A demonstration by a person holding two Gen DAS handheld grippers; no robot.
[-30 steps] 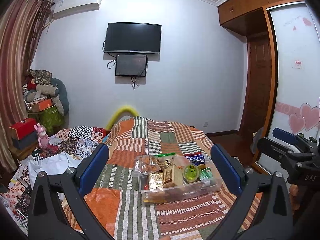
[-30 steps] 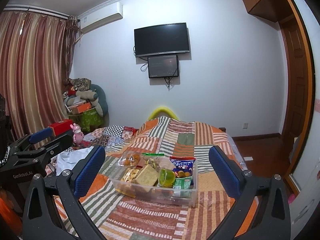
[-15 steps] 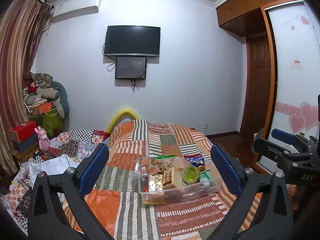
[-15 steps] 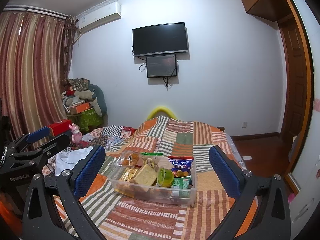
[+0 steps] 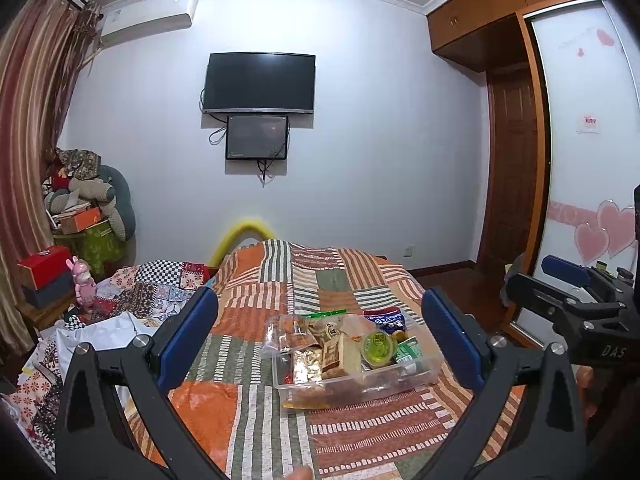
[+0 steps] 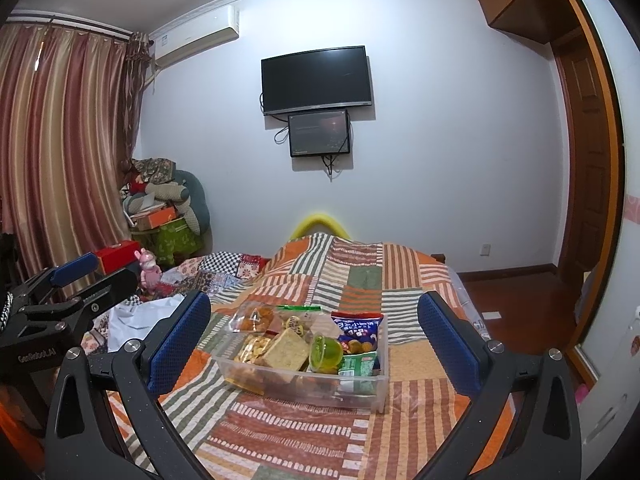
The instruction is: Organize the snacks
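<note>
A bedroom with a pale wall carries a dark television [image 5: 259,82] and a smaller screen [image 5: 256,137] under it; an air conditioner [image 5: 148,13] sits high near the striped curtain [image 6: 60,152]. The bed [image 5: 256,424] is covered with a patchwork quilt in orange, green and striped squares.

Compared with one second ago, the view of both cameras has risen a little: the television now stands lower in the left wrist picture, and the box looks slightly further along the quilt. The snacks inside have not changed place.

The clear plastic box [image 6: 360,394] rests on the quilt near the right edge of the bed, toward its foot end. It holds many snacks: a green jelly cup [image 6: 327,353], a blue packet [image 6: 359,332], a tan wrapped block [image 6: 289,349] and clear bags of biscuits [image 6: 251,318].

The left gripper [image 5: 320,344] has its jaws wide apart with nothing between them, well back from the box. The right gripper [image 6: 314,344] is also spread wide and empty, and shows in the left wrist view beside the wardrobe [image 5: 576,128].

Bare quilt lies around the box on every side. At the left edge of the bed lie loose patterned cloths [image 5: 152,284] and a pink toy [image 5: 82,282].
</note>
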